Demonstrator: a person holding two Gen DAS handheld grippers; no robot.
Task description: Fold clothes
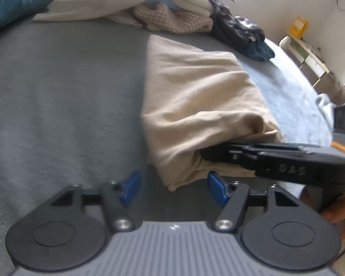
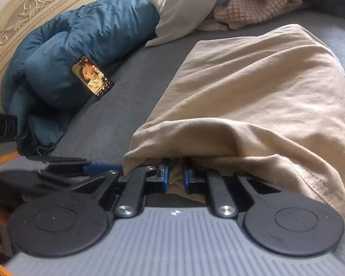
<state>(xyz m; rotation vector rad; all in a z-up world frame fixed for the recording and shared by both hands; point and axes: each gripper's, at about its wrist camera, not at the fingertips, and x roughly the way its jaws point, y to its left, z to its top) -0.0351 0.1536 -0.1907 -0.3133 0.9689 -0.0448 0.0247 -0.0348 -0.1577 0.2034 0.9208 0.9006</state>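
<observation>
Beige garment (image 1: 195, 96) lies part-folded on grey bed (image 1: 64, 96), long axis running away from both grippers toward clothes pile (image 1: 172, 16).

Right gripper (image 2: 175, 174): 2 blue pads nearly together, clamped on near hem.

Left gripper (image 1: 172, 187): pads apart, nothing pinched; garment's near corner sits just ahead, between open fingers, seemingly untouched, though view blurred there.

Right holds edge from garment's right side. Left is nearer free corner; judged next: close on it, then carry fold away along long axis.
</observation>
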